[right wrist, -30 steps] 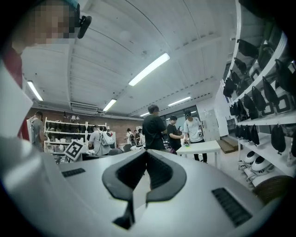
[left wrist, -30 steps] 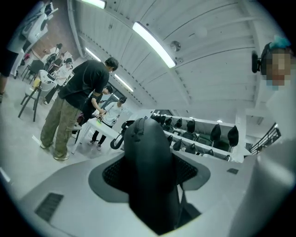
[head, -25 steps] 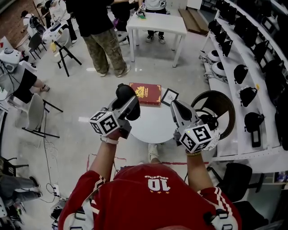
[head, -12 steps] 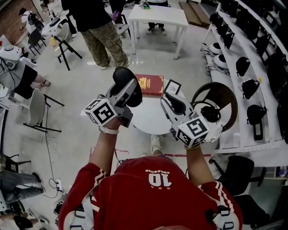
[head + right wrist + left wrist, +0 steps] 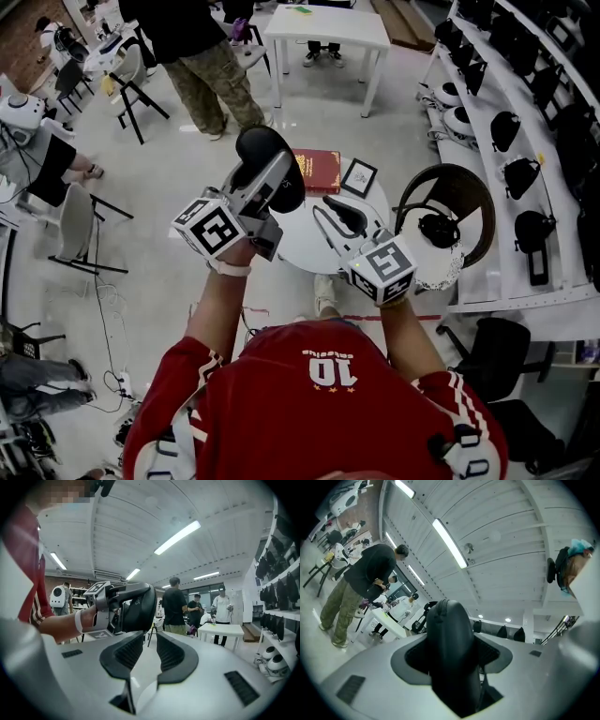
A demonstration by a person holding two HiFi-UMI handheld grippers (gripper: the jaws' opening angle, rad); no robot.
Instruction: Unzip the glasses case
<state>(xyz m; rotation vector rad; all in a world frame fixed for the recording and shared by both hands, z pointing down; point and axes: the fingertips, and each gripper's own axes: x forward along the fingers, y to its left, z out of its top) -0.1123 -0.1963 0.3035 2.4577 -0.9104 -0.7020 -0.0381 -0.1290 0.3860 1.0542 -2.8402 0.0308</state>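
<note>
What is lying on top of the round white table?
A red book and a small framed card lie at the far edge of the table. The left gripper with the glasses case and the right gripper cover other parts.

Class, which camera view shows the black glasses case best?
The left gripper view: the glasses case fills it, clamped in the left tool. The head view shows its rounded end; the right gripper view its side.
</note>
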